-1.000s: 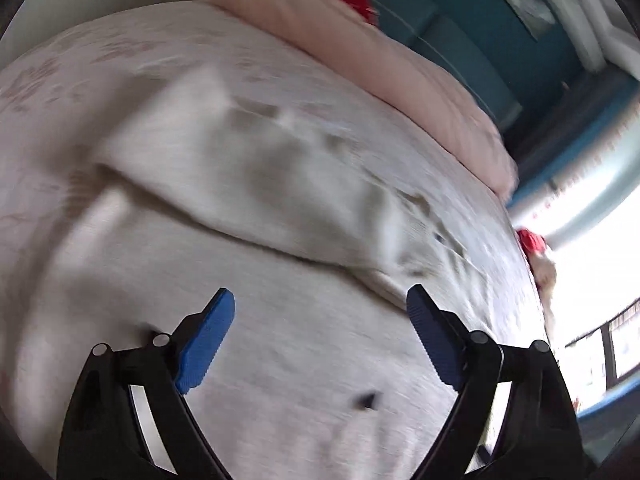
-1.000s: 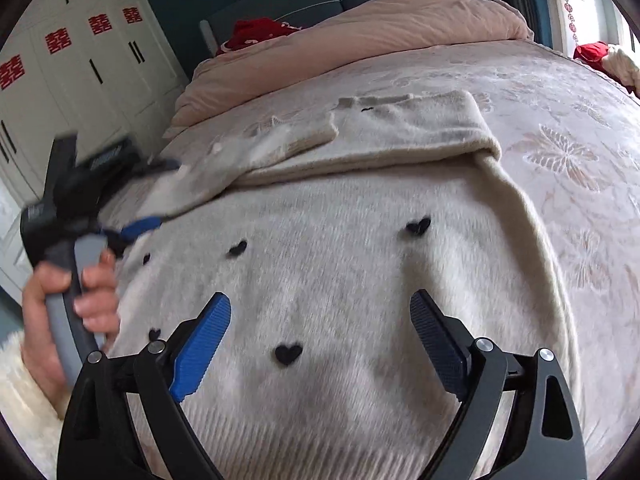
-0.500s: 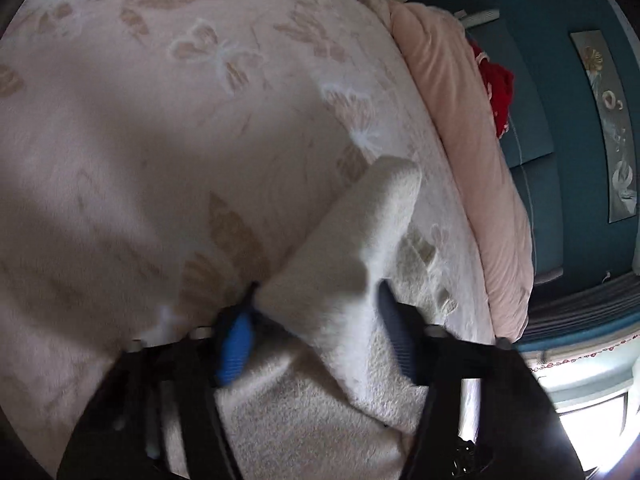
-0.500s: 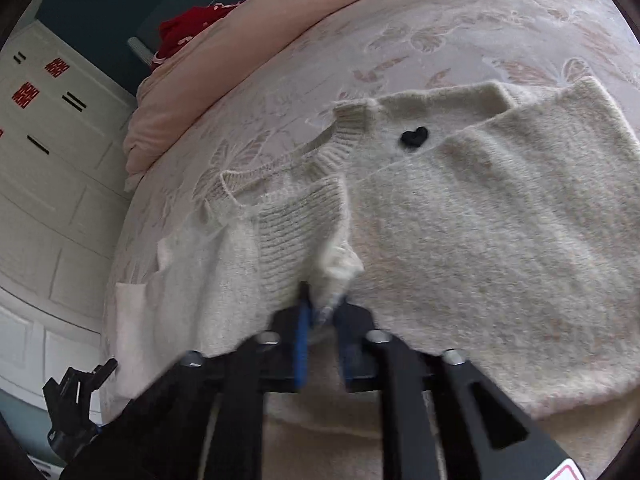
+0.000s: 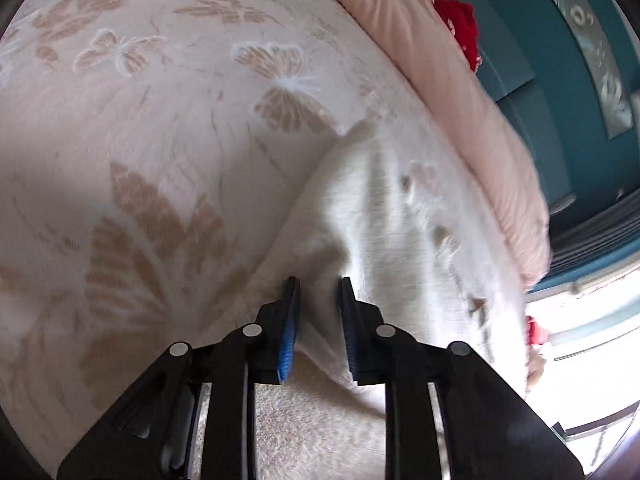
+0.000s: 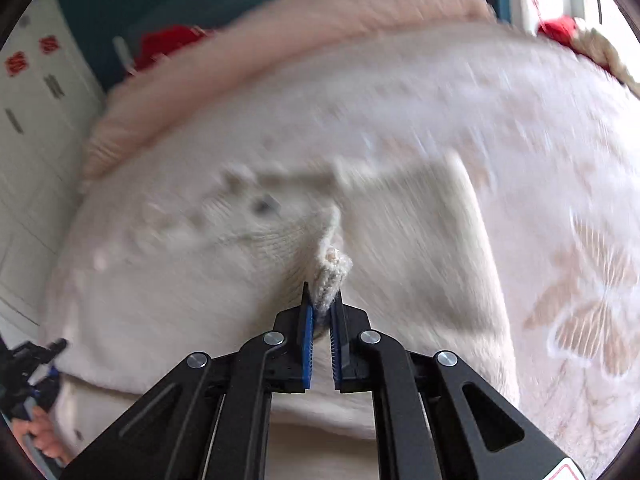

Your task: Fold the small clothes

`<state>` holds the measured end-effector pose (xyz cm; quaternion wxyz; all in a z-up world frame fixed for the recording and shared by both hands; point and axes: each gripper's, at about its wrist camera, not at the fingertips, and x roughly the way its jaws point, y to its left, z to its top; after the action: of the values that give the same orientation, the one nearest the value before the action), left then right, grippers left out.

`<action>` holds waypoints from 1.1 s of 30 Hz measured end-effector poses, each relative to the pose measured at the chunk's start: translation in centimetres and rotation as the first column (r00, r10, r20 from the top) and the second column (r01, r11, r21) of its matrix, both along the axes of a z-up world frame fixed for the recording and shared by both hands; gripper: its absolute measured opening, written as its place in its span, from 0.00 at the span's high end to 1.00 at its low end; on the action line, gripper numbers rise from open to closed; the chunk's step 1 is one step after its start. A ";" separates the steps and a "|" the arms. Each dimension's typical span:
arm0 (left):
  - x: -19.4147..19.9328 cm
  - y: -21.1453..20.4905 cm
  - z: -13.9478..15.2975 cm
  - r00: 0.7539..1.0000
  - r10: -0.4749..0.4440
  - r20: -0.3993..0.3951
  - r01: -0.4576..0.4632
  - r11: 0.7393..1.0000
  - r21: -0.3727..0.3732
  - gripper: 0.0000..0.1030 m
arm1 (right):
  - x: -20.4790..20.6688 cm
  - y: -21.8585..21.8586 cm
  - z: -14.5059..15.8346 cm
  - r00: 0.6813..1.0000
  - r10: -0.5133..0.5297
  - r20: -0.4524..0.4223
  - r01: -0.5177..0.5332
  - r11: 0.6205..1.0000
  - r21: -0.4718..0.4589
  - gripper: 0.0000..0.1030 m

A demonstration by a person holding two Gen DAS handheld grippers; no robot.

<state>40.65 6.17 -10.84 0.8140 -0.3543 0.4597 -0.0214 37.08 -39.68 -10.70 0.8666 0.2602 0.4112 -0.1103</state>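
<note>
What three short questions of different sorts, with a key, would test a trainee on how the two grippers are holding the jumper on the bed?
1. True or false: the right gripper is shut on a ribbed edge of the cream jumper.
2. Multiple choice: the pattern on the bedspread shows A) stripes, B) butterflies and leaves, C) checks.
3. Fill the gap: in the left wrist view, the left gripper pinches a fold of the ____.

Key: 1 true; 2 B; 3 jumper.
</note>
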 end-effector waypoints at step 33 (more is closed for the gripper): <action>-24.8 4.9 0.7 0.970 -0.232 -0.071 0.241 0.956 0.167 0.10 | -30.1 7.1 -1.3 0.993 0.078 -0.092 -0.063 0.986 0.157 0.29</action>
<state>15.87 11.06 -10.11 0.8215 -0.2246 0.5195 -0.0694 7.01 -32.60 -11.99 0.8261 0.3058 0.4695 -0.0604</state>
